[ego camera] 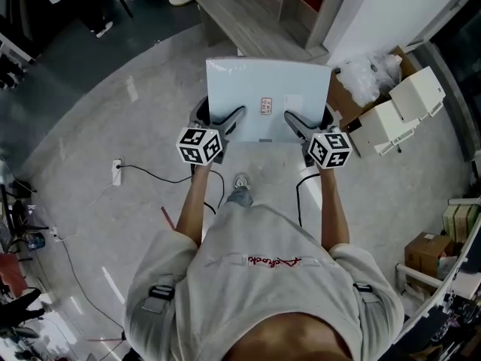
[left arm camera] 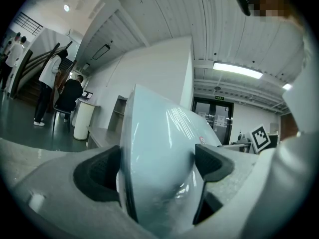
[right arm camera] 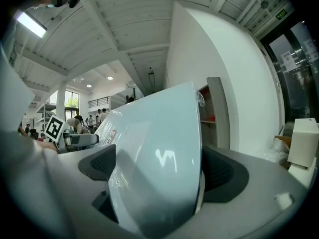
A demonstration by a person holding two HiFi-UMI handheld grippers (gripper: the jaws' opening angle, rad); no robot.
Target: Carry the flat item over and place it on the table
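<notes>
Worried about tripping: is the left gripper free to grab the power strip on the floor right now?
Probably not: the left gripper is shut on the flat panel, sharing it with the right gripper.

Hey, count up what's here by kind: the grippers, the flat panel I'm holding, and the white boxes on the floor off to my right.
grippers: 2, the left gripper and the right gripper, both shut on the panel
pale blue flat glossy panel: 1
white rectangular boxes: 2
total: 5
</notes>
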